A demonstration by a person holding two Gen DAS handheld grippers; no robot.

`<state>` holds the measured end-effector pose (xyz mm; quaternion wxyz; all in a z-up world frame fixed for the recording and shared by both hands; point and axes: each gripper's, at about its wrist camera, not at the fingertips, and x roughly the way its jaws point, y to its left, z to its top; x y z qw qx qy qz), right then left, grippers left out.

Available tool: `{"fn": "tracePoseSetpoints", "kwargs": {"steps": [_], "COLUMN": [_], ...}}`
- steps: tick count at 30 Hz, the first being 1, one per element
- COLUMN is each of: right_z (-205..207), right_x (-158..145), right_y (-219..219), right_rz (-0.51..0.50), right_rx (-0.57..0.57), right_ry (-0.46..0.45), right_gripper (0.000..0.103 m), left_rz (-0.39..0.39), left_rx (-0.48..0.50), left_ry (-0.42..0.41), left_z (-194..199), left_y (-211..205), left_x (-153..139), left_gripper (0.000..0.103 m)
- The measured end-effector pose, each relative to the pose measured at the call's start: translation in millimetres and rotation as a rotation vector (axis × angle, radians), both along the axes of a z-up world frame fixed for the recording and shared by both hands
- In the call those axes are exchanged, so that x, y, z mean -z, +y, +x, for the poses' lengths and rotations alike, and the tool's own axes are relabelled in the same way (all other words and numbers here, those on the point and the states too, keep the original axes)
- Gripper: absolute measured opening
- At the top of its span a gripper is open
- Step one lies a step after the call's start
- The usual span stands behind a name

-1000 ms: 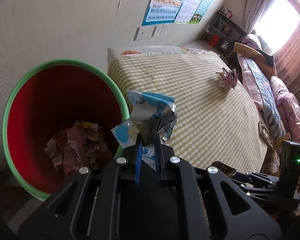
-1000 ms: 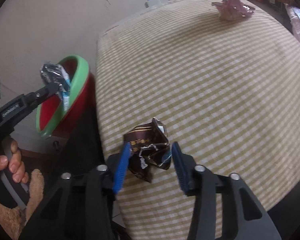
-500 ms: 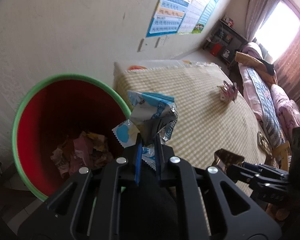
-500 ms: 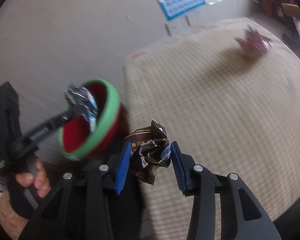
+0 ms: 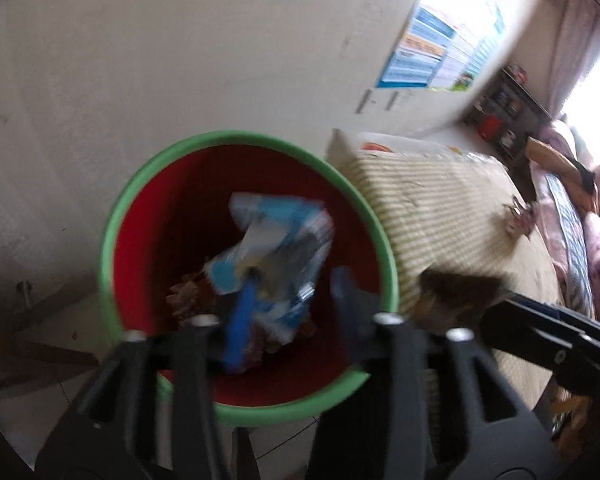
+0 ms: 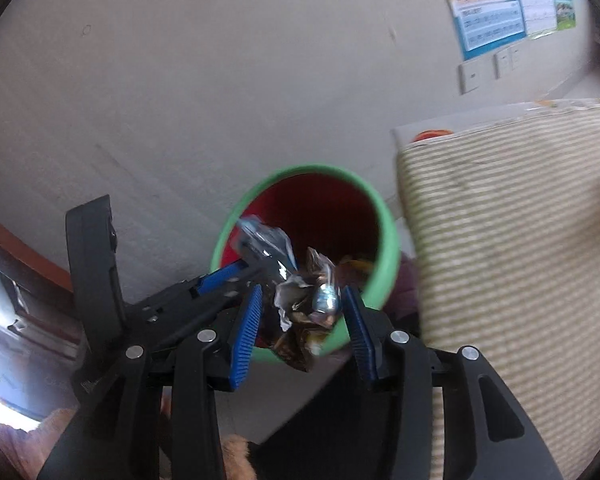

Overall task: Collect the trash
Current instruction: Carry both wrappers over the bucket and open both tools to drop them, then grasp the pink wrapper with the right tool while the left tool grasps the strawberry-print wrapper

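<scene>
A red bin with a green rim (image 5: 392,264) stands by the wall, with crumpled trash (image 5: 188,300) at its bottom. My left gripper (image 5: 296,304) is over the bin with its jaws apart; a blue and white wrapper (image 5: 276,240) is between them and blurred. My right gripper (image 6: 300,312) holds a crumpled brown wrapper (image 6: 304,304) between its blue pads, just at the bin's near rim (image 6: 388,240). The left gripper (image 6: 236,272) and its wrapper (image 6: 268,244) also show in the right wrist view.
A table with a checked cloth (image 5: 452,200) stands right of the bin; a pink wrapper (image 5: 518,220) lies on it. The wall (image 6: 220,80) is just behind the bin. A bed (image 5: 572,216) is far right.
Both grippers have swung from the table to the bin. My left gripper's jaws have opened over the bin. My right gripper has lifted the brown wrapper off the cloth and carried it to the rim.
</scene>
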<state>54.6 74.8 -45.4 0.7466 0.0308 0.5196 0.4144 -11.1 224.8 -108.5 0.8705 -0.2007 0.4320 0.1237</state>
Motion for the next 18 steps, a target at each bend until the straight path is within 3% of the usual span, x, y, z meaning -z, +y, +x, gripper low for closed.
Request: {"fn": "tracePoseSetpoints", "kwargs": {"steps": [2, 7, 12, 15, 18], "right_z": [3.3, 25.0, 83.6, 133.9, 180.1], "right_x": [1.0, 6.2, 5.1, -3.9, -2.3], "right_y": [-0.7, -37.9, -130.6, -202.4, -248.0], "right_rz": [0.013, 0.000, -0.077, -0.116, -0.135], "right_rx": [0.011, 0.127, 0.421, 0.663, 0.810], "right_ry": [0.001, -0.009, -0.067, -0.128, -0.121], "right_gripper": [0.055, 0.057, 0.057, 0.059, 0.062], "left_rz": [0.001, 0.007, 0.009, 0.016, 0.027], "left_rx": [-0.011, -0.014, 0.000, 0.005, 0.006], "left_ry": [0.004, 0.018, 0.023, 0.022, 0.024], "left_z": [-1.2, 0.9, 6.6, 10.4, 14.1], "left_y": [4.3, 6.1, 0.6, -3.3, -8.1], "left_x": [1.2, 4.9, 6.8, 5.8, 4.7], "left_gripper": [0.051, 0.055, 0.056, 0.056, 0.056]}}
